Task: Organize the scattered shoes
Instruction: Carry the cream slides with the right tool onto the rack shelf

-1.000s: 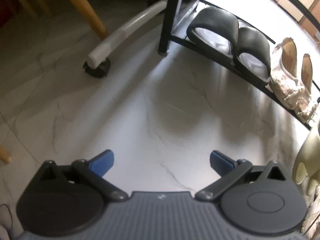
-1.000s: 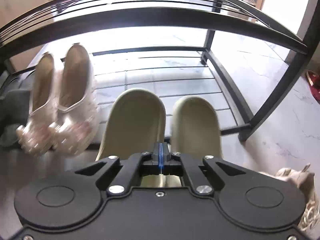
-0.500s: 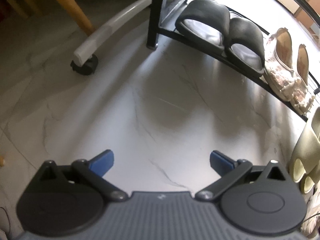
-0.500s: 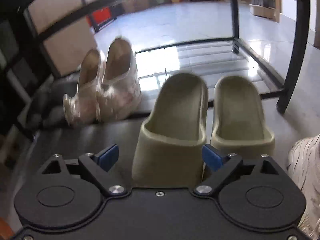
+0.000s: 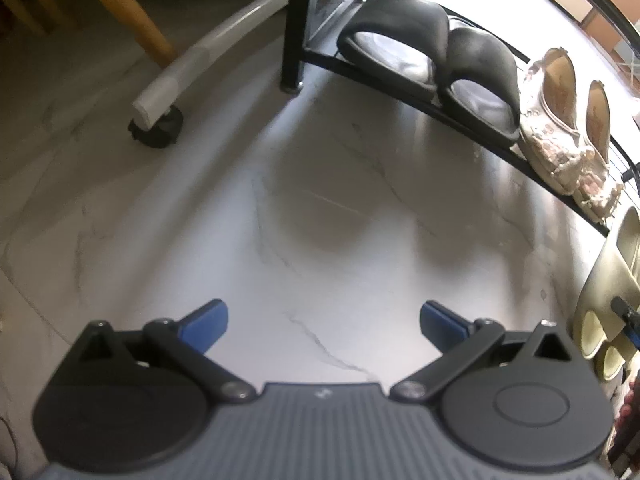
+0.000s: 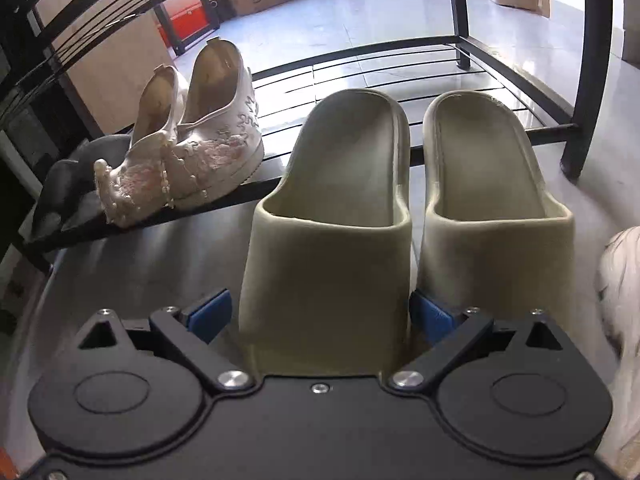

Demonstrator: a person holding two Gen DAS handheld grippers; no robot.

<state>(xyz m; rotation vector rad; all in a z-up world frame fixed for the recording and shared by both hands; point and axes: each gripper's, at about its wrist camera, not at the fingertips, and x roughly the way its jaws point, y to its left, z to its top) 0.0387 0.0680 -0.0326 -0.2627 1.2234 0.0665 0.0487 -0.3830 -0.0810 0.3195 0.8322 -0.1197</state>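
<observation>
Item: right gripper [image 6: 320, 314], black two-finger claw with blue pads. A second earlier its jaws were clenched flat together above the pair of olive-green moulded foam slides. At this moment the jaws were opening, close to their widest, and the toe of the left-hand olive slide [image 6: 332, 216] stood between the pads. A sliver of gap showed at the 9 o'clock pad; the 3 o'clock pad lay so close that contact could not be ruled out. Judged released, not grasping.

Item: right-hand olive slide [image 6: 492, 204], just beside its mate at 3 o'clock, heels on the wire shelf, toes overhanging the front rail. The pair read as placed; that step looked finished.

Item: left gripper [image 5: 323, 320], same build, jaws wide and empty over bare pale marble floor [image 5: 280, 184], little changed from a second before.

Item: low black metal shoe rack [image 6: 400, 46]. Also on it: cream embroidered beaded flats [image 6: 196, 152] at 10 o'clock of the right view, and black rubber slides [image 5: 432, 56] at 1 o'clock of the left view.

Clearances: upper shelf bars overhead at 12 o'clock; rack post [image 6: 588, 68] at 2 o'clock; a white fuzzy object [image 6: 622, 292], unidentified, at the 3 o'clock edge. Open room lay straight back toward 6 o'clock, the likely withdrawal path. Chair castor [image 5: 156, 132] and wooden leg [image 5: 124, 8] at 11 o'clock of the left view, well apart.
</observation>
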